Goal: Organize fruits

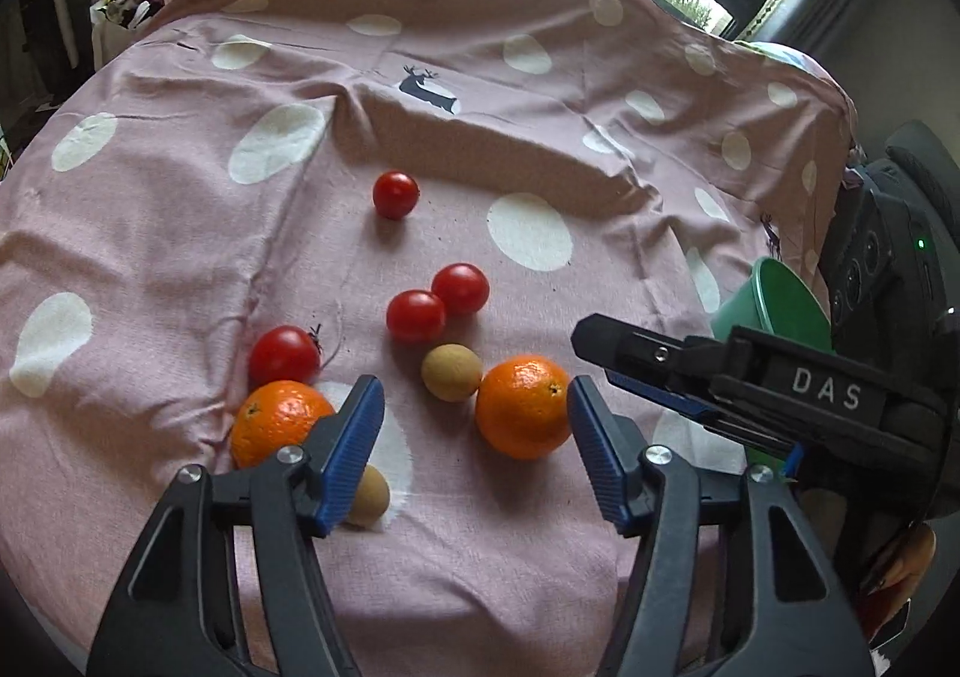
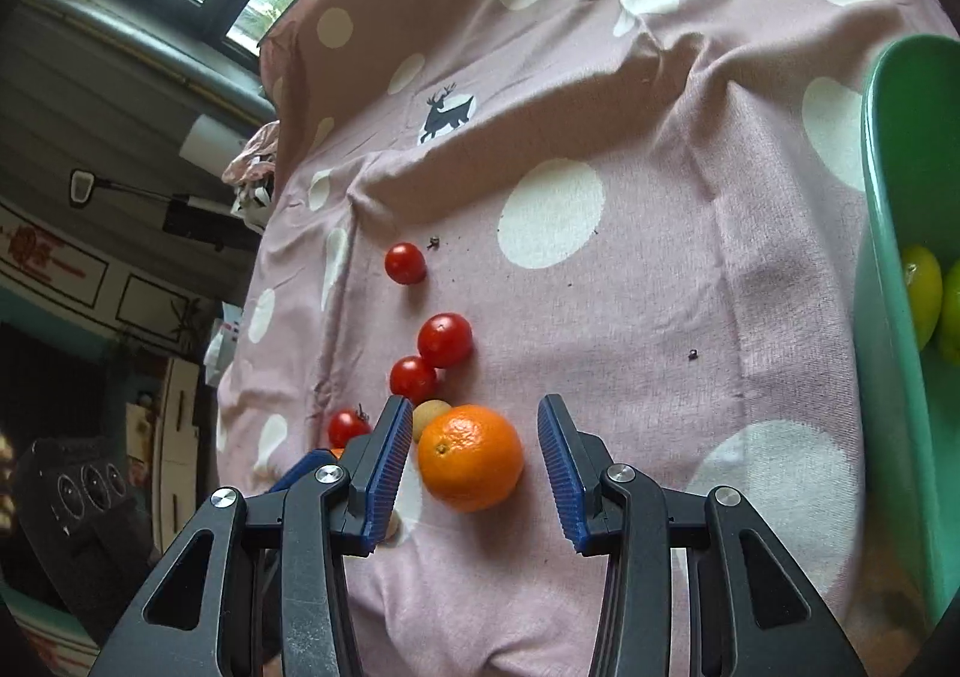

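Two oranges lie on the pink polka-dot cloth [image 1: 180, 233], and the coming move looks to turn on the right-hand orange [image 1: 523, 406]. In the right wrist view this orange [image 2: 470, 457] sits just ahead of the right gripper [image 2: 474, 473], a little left of centre in the gap between the two blue pads, nearer the left pad than the right; no pad is seen touching it. Right jaws stand apart and empty. In the left wrist view the left gripper [image 1: 477, 440] also has its jaws apart and empty; the same orange lies just off the inner face of its right finger, while the second orange [image 1: 277, 420] sits beside its left finger, partly hidden by it. Judgement: the right gripper is better lined up and is the likelier to make the pick. An orange is round, so it has no long axis to align with; only centring matters, a small shift left. A tan longan-like fruit [image 1: 451, 372] touches the orange on its far-left side and could get nudged. Four red tomatoes lie farther off, the nearest pair [image 1: 438, 302] touching. A green bowl [image 2: 900, 317] at far right, holding yellow-green fruit, seems the destination.
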